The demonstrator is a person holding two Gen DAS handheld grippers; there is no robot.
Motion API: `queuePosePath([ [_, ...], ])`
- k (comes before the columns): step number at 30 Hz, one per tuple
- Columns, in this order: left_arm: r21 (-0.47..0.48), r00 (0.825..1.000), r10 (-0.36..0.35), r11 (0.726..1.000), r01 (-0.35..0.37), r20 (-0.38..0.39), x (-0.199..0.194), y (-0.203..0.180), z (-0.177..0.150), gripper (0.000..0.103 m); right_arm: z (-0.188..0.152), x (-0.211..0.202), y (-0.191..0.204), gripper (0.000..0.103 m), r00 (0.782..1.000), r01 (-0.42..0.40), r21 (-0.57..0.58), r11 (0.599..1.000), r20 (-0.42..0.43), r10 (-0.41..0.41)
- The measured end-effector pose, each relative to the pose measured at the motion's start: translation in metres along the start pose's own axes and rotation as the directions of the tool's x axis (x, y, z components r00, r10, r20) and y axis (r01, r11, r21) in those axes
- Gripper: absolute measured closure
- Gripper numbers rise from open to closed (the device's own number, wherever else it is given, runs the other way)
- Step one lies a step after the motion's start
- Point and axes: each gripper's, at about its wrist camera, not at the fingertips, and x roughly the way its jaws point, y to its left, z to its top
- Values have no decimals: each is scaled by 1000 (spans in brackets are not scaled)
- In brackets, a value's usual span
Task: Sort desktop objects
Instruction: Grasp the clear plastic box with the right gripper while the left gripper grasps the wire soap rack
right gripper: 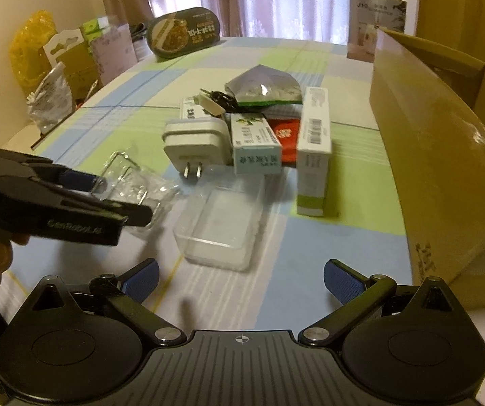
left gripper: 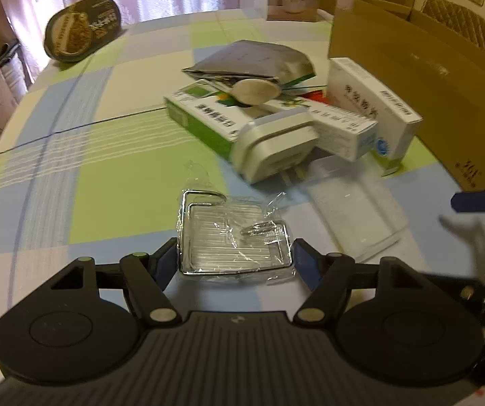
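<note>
The left gripper has its 2 blue pads set either side of a wire rack in clear plastic wrap that lies on the near part of the counter; the pads look to touch or nearly touch the rack's side wires, so the grip seems to be closing, though I cannot tell whether it is firm yet. To do this step well, the pads should press on the metal frame and not only on the loose film, which would slip, and the rack should come up level so the far hooked end does not catch the wrap. The right gripper hangs wide open and empty above the near counter, with a clear plastic lid or tray lying just beyond its pads. Farther off lies the unsorted heap: a white plug adapter with 2 prongs pointing near, leaning on a green and white box, a slim white box beside it, a taller white carton to the right, and a silver foil pouch on top at the far side. An open cardboard box stands at the right, probably the place for sorted things. An oval dark food tub sits at the far left, well apart. The adapter's prongs lie near the rack's far end, so a forward swing could knock them.
</note>
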Motion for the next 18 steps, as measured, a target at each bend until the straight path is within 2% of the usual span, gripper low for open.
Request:
queuePosePath([
  [3,-12,1000,26,1000,-26,-3,-2,11,-3,31,5,5,5,2,1000,-5,-7,1000,11,5],
  [6,-18,999,46,999,-46,2,-5,19,-3,18,8,13,9,2,1000,-2,-8,1000,16,2],
  [15,26,997,69,997,-70,36,-6,18,-6,17,21,34,13,2,1000,-2,49,999,20,1],
  [16,29,997,75,997,-76,35,-5,18,-6,17,21,36,13,7,1000,-3,52,999,16,2],
  [17,32,997,69,997,-70,36,-4,18,-6,16,22,38,12,19,1000,-7,57,998,10,6],
  [18,30,997,66,997,-67,35,-3,18,-6,16,22,41,10,22,1000,-10,60,998,-2,10],
])
